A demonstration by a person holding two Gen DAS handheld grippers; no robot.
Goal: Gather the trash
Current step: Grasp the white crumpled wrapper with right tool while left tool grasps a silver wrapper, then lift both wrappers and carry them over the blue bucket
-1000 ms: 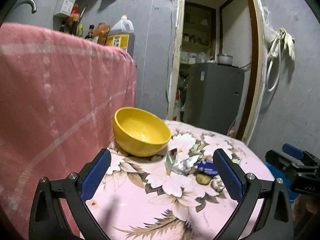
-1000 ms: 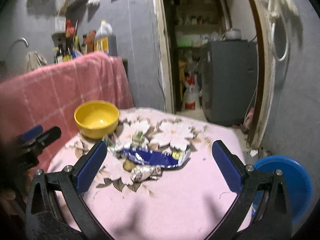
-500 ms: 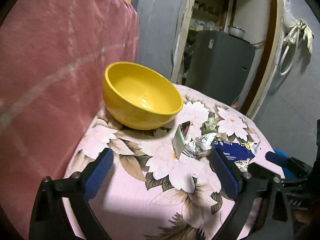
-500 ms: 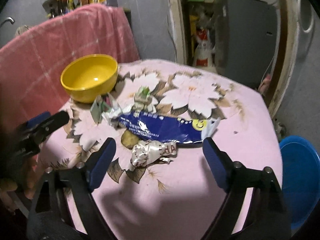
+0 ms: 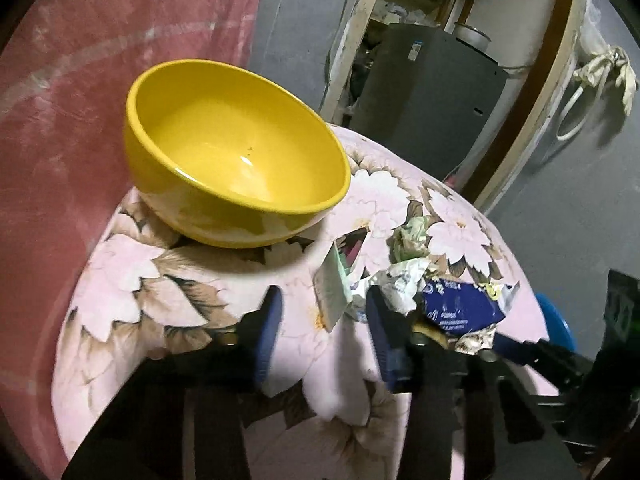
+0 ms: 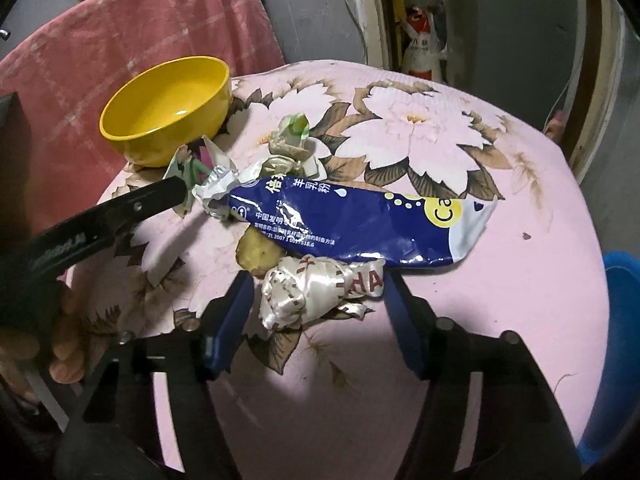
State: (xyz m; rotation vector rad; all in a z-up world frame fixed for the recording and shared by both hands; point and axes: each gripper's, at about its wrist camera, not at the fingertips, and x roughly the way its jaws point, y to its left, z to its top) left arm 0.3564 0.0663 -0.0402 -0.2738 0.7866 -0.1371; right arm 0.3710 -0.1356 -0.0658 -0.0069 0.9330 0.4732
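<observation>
Trash lies in a heap on the pink floral tablecloth [image 6: 500,312] beside a yellow bowl [image 5: 236,152]. My left gripper [image 5: 326,336] hovers low over the cloth, its jaws closing around a small green-and-white carton scrap [image 5: 332,292] without the pads pressing on it. In the right wrist view my right gripper [image 6: 318,316] straddles a crumpled white wrapper [image 6: 312,292], jaws closing, with a gap showing at the left pad. Behind it lie a long blue packet [image 6: 360,220], a yellowish potato piece [image 6: 258,254], silver foil [image 6: 218,188] and crumpled green paper [image 6: 292,136].
A pink checked towel [image 5: 80,80] hangs close behind the bowl on the left. A blue basin [image 6: 620,320] sits on the floor past the table's right edge. Through the doorway stands a grey fridge [image 5: 432,80]. A person's hand [image 6: 64,344] holds the left gripper.
Both grippers have dropped and tilted down toward the trash heap. Their jaws have narrowed from wide open, the left around the carton scrap, the right around the white wrapper.
</observation>
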